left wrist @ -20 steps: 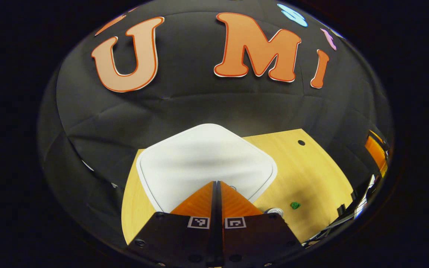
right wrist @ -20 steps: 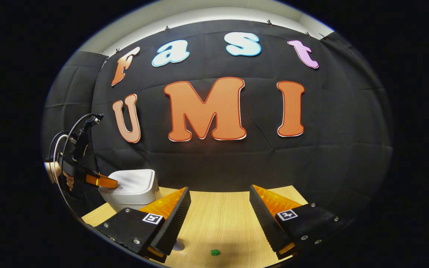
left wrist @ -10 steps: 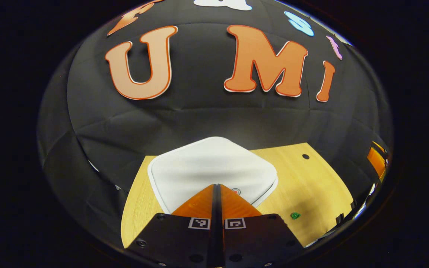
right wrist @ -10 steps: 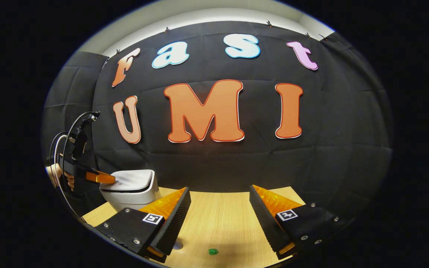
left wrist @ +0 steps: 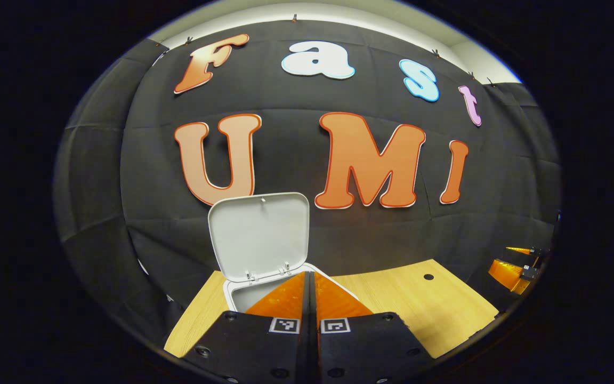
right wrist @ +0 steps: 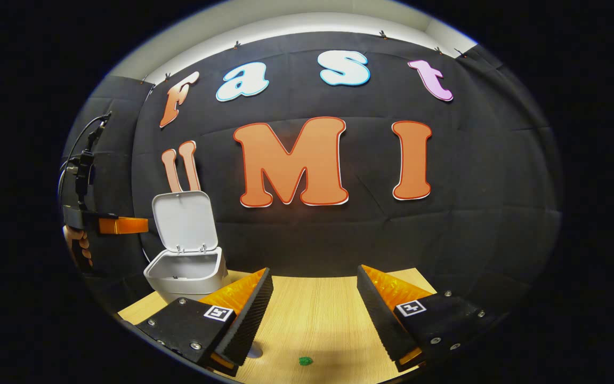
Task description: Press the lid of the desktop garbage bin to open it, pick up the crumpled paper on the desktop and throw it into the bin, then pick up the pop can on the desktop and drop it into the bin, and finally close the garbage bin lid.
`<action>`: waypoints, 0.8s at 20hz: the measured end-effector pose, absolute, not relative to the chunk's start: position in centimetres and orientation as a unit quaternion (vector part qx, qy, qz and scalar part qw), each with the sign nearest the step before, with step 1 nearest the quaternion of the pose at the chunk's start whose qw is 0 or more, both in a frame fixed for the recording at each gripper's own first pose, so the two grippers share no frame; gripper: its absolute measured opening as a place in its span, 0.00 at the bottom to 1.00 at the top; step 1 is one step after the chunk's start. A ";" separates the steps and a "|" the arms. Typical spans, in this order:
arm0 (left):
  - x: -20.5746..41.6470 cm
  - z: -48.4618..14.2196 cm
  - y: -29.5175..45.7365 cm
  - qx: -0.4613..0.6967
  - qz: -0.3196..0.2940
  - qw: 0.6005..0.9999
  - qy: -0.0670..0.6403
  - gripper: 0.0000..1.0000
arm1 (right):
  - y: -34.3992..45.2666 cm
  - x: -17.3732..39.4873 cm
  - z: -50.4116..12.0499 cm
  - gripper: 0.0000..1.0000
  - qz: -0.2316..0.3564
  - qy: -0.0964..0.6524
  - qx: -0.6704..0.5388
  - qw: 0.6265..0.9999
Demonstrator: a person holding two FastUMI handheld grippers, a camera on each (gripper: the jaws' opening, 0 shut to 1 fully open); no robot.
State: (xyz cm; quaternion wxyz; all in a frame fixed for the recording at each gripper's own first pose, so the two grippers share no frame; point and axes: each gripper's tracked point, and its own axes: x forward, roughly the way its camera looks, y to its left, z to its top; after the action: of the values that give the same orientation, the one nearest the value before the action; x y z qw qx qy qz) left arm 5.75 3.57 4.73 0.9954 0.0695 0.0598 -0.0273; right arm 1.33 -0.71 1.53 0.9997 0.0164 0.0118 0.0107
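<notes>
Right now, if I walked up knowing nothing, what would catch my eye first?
The white bin at the table's left end, its lid standing upright and open. Beside it hangs the left gripper, fingers shut, while the right gripper waits open above a small green scrap.

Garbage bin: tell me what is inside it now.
The garbage bin stands open, lid upright. Only bare pale inner wall shows near the rim; nothing is visible inside. Its bottom is hidden by the front wall, so I cannot confirm it is empty.
</notes>
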 end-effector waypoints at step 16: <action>3.4 3.9 3.1 0.040 -0.014 0.999 0.014 0.94 | -1.0 1.2 0.2 0.95 0.007 0.028 0.020 0.999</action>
State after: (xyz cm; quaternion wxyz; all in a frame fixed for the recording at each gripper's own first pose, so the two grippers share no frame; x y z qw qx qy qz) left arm 3.43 3.06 3.87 0.9990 0.0403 0.0137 -0.0135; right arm 1.21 -1.02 0.17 0.9994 0.0202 0.0282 0.0071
